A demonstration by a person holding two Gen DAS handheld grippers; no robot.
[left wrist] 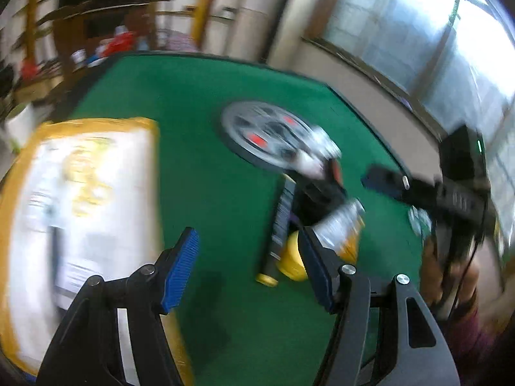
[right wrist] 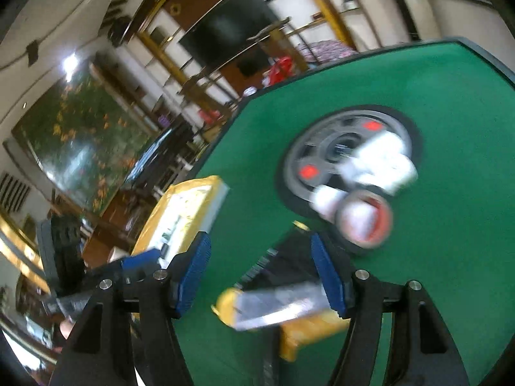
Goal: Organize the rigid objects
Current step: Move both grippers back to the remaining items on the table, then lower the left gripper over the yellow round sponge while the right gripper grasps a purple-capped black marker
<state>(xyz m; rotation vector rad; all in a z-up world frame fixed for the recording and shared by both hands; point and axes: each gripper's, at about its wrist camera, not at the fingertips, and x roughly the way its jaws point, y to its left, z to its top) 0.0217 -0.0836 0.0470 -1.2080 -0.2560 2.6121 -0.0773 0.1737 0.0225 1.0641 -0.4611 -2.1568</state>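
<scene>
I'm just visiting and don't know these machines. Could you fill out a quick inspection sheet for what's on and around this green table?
Surface: green felt table, mostly bare.
Job's things: grey wheel with red marks lying flat; yellow-bordered box at the table edge; pile of small items, black, yellow and silver, too blurred to name.
Clutter: white objects resting on the wheel, blurred.
Grippers: left gripper open, empty; right gripper open above the pile, holding nothing.
Cables: black cable hanging by the right gripper's handle.
Surroundings: shelves, dark television, bright window.
</scene>
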